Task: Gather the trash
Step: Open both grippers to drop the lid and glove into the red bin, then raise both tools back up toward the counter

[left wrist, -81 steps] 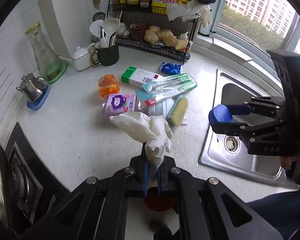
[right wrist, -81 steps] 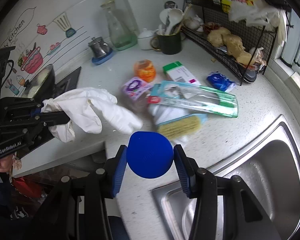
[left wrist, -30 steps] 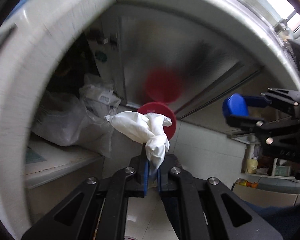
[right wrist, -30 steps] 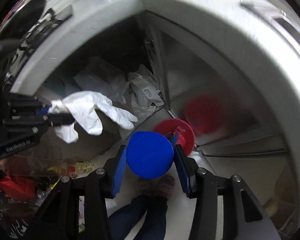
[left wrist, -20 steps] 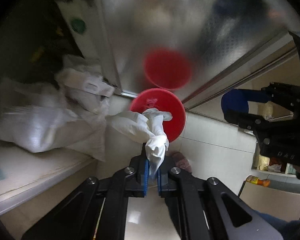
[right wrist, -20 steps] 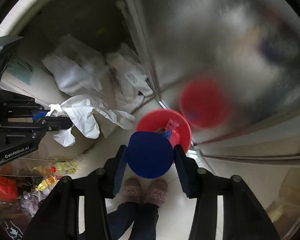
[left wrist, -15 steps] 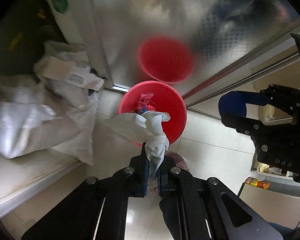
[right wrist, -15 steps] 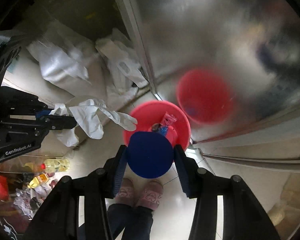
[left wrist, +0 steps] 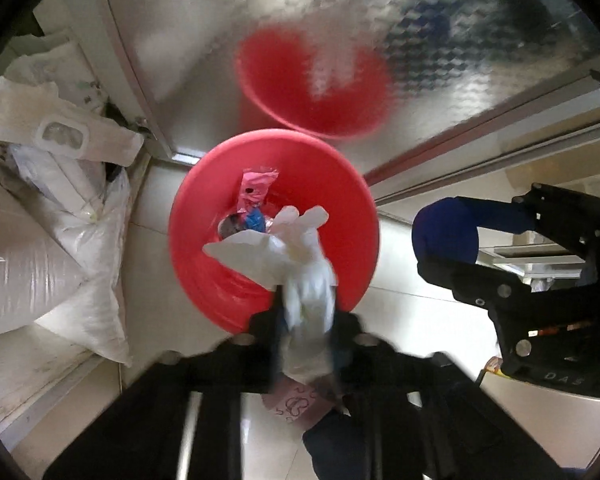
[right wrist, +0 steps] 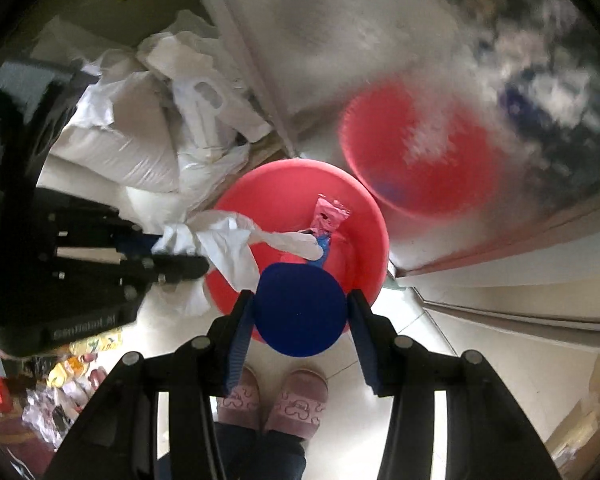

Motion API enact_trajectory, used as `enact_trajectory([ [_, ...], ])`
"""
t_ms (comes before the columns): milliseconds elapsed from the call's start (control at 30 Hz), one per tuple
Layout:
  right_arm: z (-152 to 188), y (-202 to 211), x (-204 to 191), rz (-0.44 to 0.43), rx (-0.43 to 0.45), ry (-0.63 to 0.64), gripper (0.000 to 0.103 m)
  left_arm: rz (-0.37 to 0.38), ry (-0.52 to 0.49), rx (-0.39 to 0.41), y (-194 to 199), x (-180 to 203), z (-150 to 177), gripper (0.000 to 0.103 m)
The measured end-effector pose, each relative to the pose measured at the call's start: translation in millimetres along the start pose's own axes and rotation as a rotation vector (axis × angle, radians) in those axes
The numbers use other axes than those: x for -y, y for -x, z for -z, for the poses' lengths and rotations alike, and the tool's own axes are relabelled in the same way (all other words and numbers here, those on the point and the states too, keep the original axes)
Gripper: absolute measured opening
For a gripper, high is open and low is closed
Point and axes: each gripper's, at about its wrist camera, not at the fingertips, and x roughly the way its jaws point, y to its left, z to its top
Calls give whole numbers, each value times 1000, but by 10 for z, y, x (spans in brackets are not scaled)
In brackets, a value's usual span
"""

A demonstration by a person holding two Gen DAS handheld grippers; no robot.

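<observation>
I am looking straight down at a red bin (left wrist: 204,264) standing on a pale tiled floor (left wrist: 412,312), just beside a shiny metal cabinet door (left wrist: 204,40) that is mirroring it. My left gripper (left wrist: 306,320) is hanging over the bin's near rim with its fingers blurred, and a crumpled white glove (left wrist: 300,256) is sitting between them, its fingers draping over the bin's opening; I cannot tell whether the jaws are gripping it or parting. My right gripper (right wrist: 300,312) is squeezing a round blue cap (right wrist: 300,308) between both pads, close above the bin's near edge. Inside the bin, a pink wrapper (right wrist: 327,216) is lying among other scraps. White sacks (left wrist: 60,264) are slumping to the left of the bin.
</observation>
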Motion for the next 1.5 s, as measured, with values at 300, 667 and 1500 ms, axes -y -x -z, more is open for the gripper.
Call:
enact_trajectory([
  [300, -60, -73, -104, -25, -5, 36, 44, -63, -9, -13, -8, -117, 38, 54],
  [667, -55, -346, -193, -30, -71, 30, 56, -100, 40, -28, 102, -415, 187, 54],
  [1500, -61, 1106, -577, -37, 37, -39, 75, -134, 21, 82, 1771, 120, 449, 92],
])
